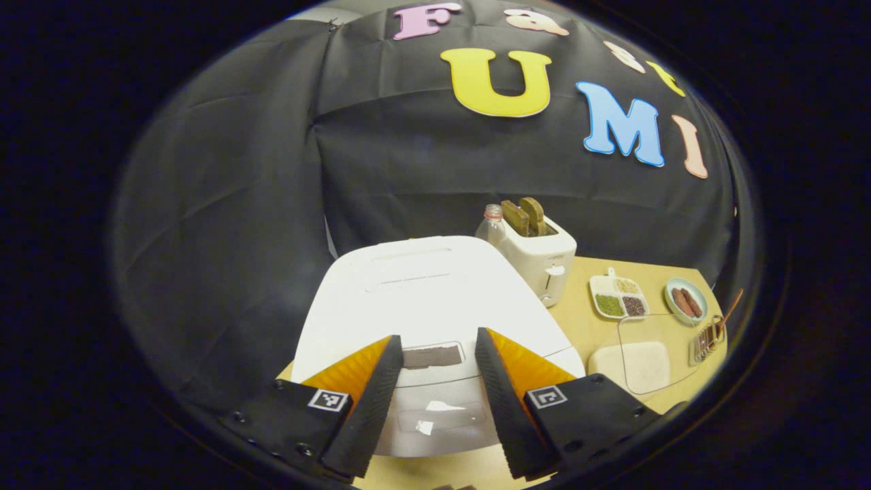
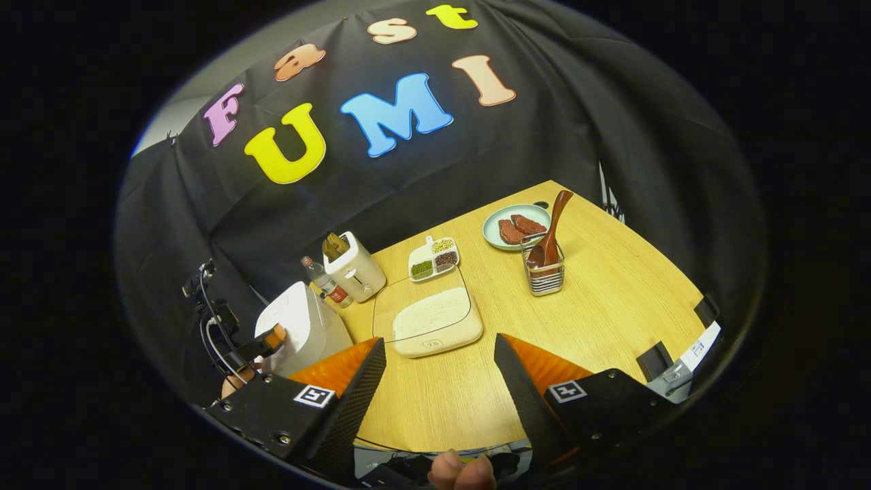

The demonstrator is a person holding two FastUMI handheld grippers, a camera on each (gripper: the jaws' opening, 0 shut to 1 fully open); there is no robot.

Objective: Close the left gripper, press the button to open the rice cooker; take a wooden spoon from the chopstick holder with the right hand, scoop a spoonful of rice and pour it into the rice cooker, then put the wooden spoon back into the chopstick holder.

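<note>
The first step is in hand: the left gripper [image 1: 435, 381] hangs just above the front of the white rounded rice cooker [image 1: 422, 299], and its jaws are spread wide, with nothing between them. The lid of the cooker is down, so I judge the button is not yet pressed. The next move calls for bringing the two fingers together first, then lowering the closed tip on the pale release button [image 1: 442, 416] at the front, below the dark display panel [image 1: 432, 356].

The cooker stands at the left edge of the light wooden table [image 2: 612, 299], beside the white toaster [image 2: 357, 269].

The right gripper [image 2: 439, 388] waits over the near edge of the table, jaws also spread and empty. The brown wooden spoon [image 2: 552, 228] stands in the wire chopstick holder [image 2: 544, 275] near the far right corner. The cream tray of white rice [image 2: 435, 320] with a clear lid lies in the middle.
</note>
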